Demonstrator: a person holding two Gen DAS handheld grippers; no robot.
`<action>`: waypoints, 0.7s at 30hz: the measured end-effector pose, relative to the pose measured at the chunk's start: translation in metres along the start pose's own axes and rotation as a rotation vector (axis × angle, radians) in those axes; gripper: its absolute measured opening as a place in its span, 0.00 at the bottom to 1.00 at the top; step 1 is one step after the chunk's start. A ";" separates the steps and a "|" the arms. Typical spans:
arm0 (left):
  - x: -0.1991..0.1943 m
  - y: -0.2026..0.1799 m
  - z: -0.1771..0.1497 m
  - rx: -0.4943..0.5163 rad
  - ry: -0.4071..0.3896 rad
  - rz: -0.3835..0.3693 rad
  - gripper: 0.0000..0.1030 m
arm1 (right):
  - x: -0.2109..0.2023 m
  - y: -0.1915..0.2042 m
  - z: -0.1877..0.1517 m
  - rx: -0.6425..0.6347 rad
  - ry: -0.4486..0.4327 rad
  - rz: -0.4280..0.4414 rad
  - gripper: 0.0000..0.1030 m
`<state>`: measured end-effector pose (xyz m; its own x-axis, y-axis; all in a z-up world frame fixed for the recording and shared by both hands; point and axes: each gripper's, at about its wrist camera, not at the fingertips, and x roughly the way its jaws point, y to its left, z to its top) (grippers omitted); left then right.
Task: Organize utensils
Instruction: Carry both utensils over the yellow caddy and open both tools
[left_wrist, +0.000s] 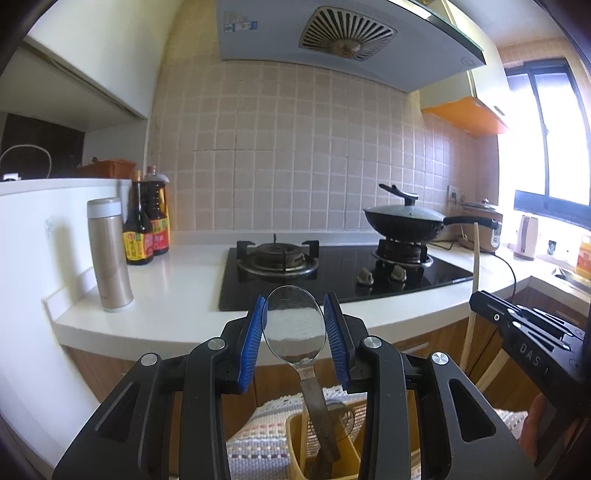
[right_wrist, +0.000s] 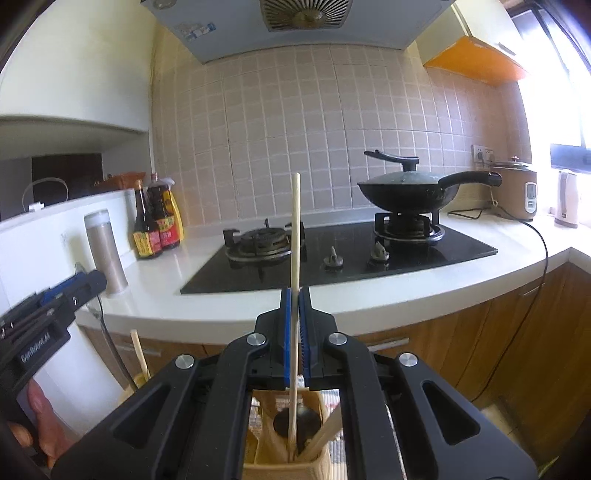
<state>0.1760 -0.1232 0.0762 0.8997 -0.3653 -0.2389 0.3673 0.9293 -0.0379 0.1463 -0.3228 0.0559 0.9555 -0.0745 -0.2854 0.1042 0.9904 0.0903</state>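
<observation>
In the left wrist view my left gripper (left_wrist: 295, 300) is shut on the bowl of a metal spoon (left_wrist: 293, 325), one blue pad on each edge. The spoon stands bowl up and its handle runs down into a yellow utensil holder (left_wrist: 295, 435) below. My right gripper (right_wrist: 295, 291) is shut on an upright wooden chopstick (right_wrist: 295, 229). The chopstick's lower end reaches into a beige holder (right_wrist: 266, 446) that has a dark spoon and more chopsticks in it. Each gripper shows at the edge of the other's view: the right gripper (left_wrist: 517, 325), the left gripper (right_wrist: 74, 291).
Behind is a white counter (left_wrist: 177, 288) with a black gas hob (left_wrist: 332, 269) and a lidded wok (left_wrist: 404, 221) on its right burner. A steel flask (left_wrist: 109, 254) and sauce bottles (left_wrist: 146, 225) stand at left; a rice cooker (right_wrist: 515, 192) and kettle (right_wrist: 567, 199) at right. A woven mat (left_wrist: 258, 435) lies under the holder.
</observation>
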 end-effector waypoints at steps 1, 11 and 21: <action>-0.001 0.000 -0.001 0.001 0.005 -0.008 0.31 | -0.001 0.000 -0.001 0.002 0.004 0.000 0.04; -0.046 0.013 -0.003 -0.033 0.059 -0.145 0.73 | -0.061 -0.018 -0.014 0.056 0.083 0.083 0.63; -0.117 0.025 -0.012 -0.028 0.187 -0.207 0.82 | -0.119 0.007 -0.032 -0.034 0.352 0.112 0.63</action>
<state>0.0773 -0.0563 0.0915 0.7460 -0.5339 -0.3980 0.5297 0.8380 -0.1312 0.0242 -0.3033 0.0596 0.8067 0.0729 -0.5865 -0.0102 0.9939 0.1095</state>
